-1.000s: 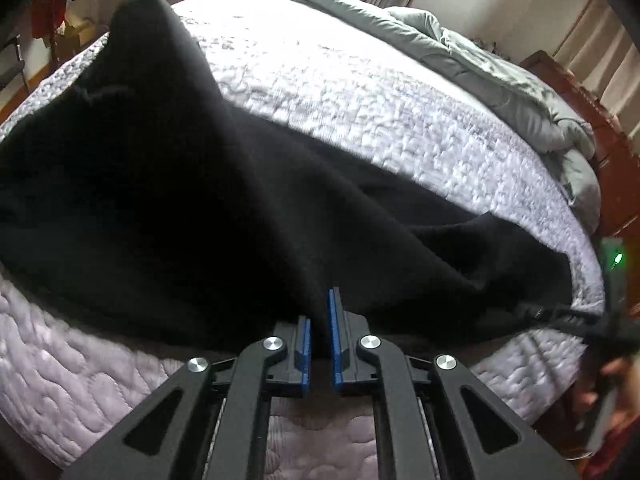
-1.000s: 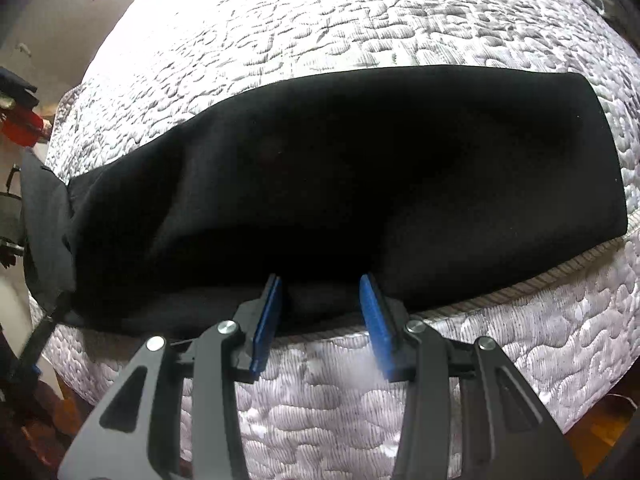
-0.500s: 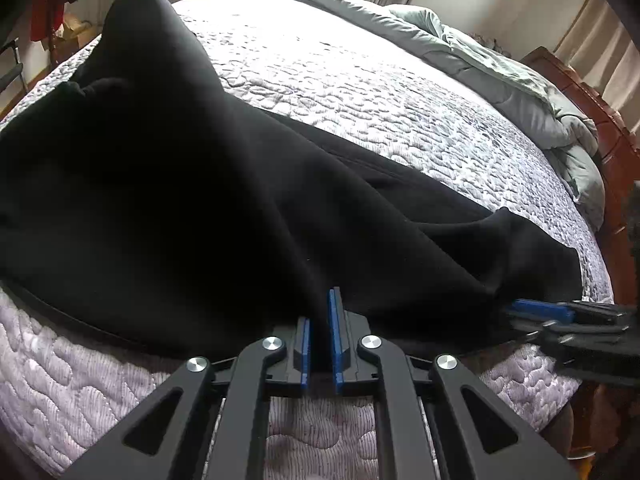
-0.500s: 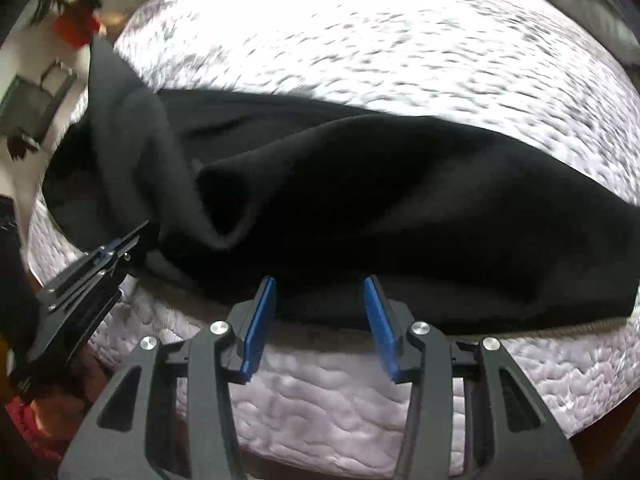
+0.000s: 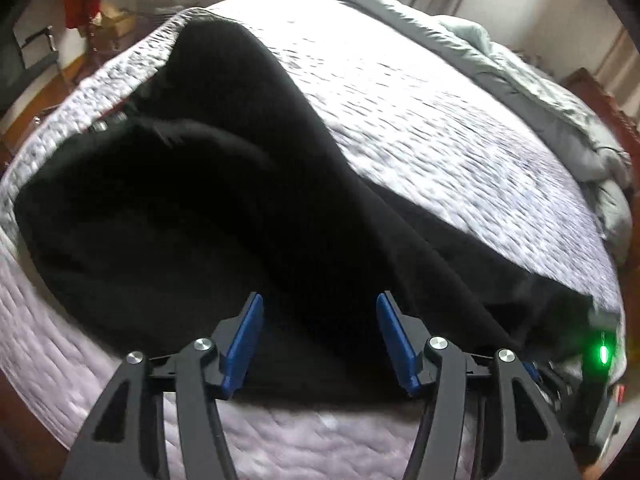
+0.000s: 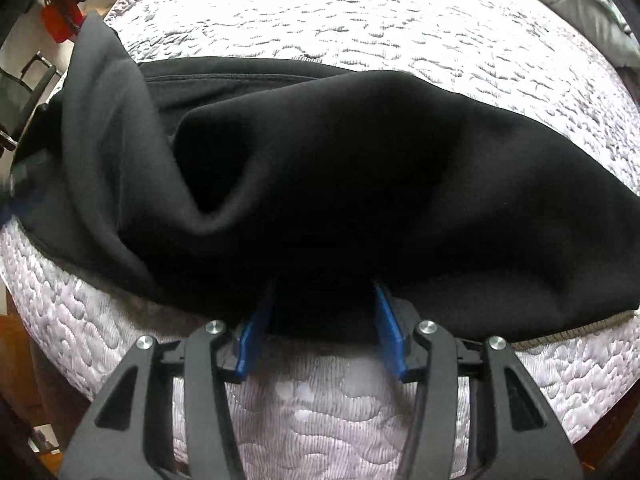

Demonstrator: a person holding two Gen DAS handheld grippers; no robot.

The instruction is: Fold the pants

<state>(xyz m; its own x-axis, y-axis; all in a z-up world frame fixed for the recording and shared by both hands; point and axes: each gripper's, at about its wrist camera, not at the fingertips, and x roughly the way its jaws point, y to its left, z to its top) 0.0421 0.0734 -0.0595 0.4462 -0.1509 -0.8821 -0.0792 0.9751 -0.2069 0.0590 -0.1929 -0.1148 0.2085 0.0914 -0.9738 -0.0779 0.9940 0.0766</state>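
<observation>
Black pants [image 5: 224, 216] lie bunched along the near edge of a quilted white bed [image 5: 440, 128]. My left gripper [image 5: 318, 304] is open, its blue pads [image 5: 244, 340] either side of the cloth's near edge. In the right wrist view the pants [image 6: 360, 184] are heaped in a thick fold, with the waistband seam at the back. My right gripper [image 6: 324, 292] is open, its blue pads [image 6: 256, 332] partly under the pants' near hem. The right gripper's body with a green light [image 5: 602, 354] shows at the left view's right edge.
A grey duvet [image 5: 560, 92] is piled at the bed's far right side. A wooden headboard [image 5: 600, 92] stands behind it. A red item [image 6: 60, 24] and dark furniture stand beyond the bed's left corner. The mattress edge [image 6: 312, 412] drops off just below both grippers.
My left gripper has opened and let go of the pants. The cloth has been carried across and now lies in a thicker, folded heap. My right gripper stays open and has moved closer to the hem.
</observation>
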